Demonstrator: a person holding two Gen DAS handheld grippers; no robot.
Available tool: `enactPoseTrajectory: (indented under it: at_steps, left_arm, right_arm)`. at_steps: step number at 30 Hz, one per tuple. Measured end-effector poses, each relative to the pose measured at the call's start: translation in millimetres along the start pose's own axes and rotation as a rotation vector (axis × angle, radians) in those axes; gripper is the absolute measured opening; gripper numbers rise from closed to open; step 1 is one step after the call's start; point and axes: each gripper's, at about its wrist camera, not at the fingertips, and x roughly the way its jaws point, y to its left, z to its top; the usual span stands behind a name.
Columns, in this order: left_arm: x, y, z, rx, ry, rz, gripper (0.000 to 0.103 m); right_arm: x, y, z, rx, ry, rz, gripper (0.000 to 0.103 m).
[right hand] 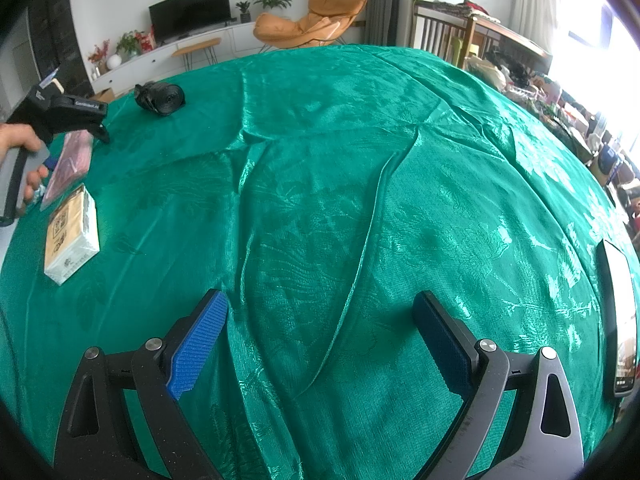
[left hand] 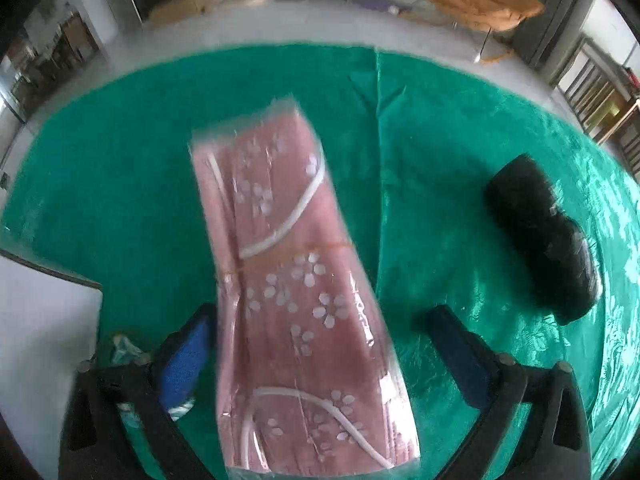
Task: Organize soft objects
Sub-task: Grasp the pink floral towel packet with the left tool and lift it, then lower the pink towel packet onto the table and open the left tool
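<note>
A pink flowered cloth in a clear plastic bag [left hand: 296, 292] lies between the wide-apart fingers of my left gripper [left hand: 320, 332]; the frame is blurred, and neither pad presses it. It also shows far left in the right wrist view [right hand: 74, 156], under the left gripper [right hand: 72, 116]. A rolled black soft item [left hand: 544, 240] lies on the green cloth to the right, and it shows in the right wrist view [right hand: 160, 98]. My right gripper [right hand: 320, 336] is open and empty over bare green cloth.
A green satin tablecloth [right hand: 320, 184] covers the table. A tissue pack [right hand: 72, 236] lies at the left. A phone [right hand: 620, 320] lies at the right edge. A crumpled plastic piece [left hand: 124, 348] sits by the left finger. The table edge is at the near left [left hand: 52, 272].
</note>
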Motion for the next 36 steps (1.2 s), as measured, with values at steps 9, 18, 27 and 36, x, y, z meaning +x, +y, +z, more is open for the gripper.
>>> enactPoseTrajectory:
  at_steps: [9, 18, 27, 36]
  left_arm:
    - [-91.6, 5.7, -38.2, 0.095, -0.128, -0.199, 0.027]
    - [-168.6, 44.6, -206.3, 0.185, -0.093, -0.264, 0.028]
    - [-139.5, 42.1, -311.1, 0.286, -0.103, -0.211, 0.048]
    - [-118.5, 53.5, -295.7, 0.272, -0.213, -0.147, 0.103]
  right_arm:
    - [1.1, 0.0, 0.6, 0.0, 0.001, 0.0, 0.096]
    - [1.1, 0.0, 0.6, -0.001, 0.001, 0.0, 0.096]
    - [1.1, 0.1, 0.6, -0.001, 0.001, 0.0, 0.096]
    - [1.0, 0.3, 0.1, -0.001, 0.001, 0.0, 0.096]
